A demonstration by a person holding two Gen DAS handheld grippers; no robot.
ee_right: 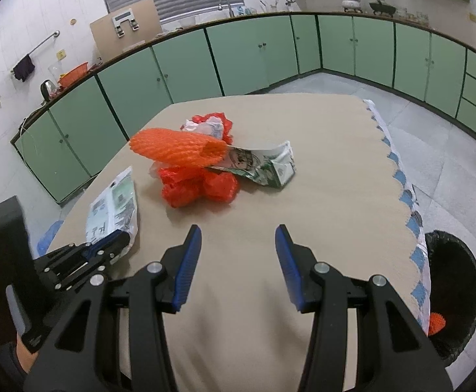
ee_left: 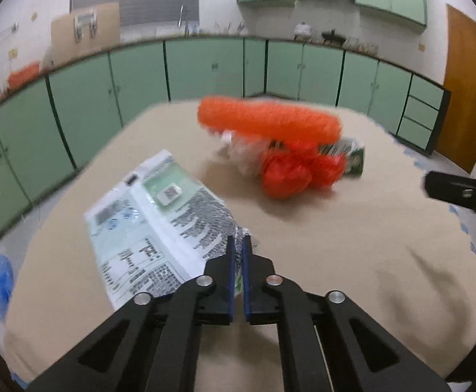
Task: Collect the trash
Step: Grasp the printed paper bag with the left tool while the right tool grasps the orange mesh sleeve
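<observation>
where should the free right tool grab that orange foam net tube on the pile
Take the orange foam net tube across its middle, coming from above with the open right tool. It lies roughly level on top of the red mesh bags, so its rounded sides are exposed, and the soft mesh should squash enough to pinch.

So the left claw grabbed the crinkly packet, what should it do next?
Probably lift the packet and carry it toward the black bin. The left gripper is shut on the printed plastic wrapper, pinching its corner, and the bin sits on the floor past the table's right edge. The right gripper is open and empty, free for the orange foam net.
</observation>
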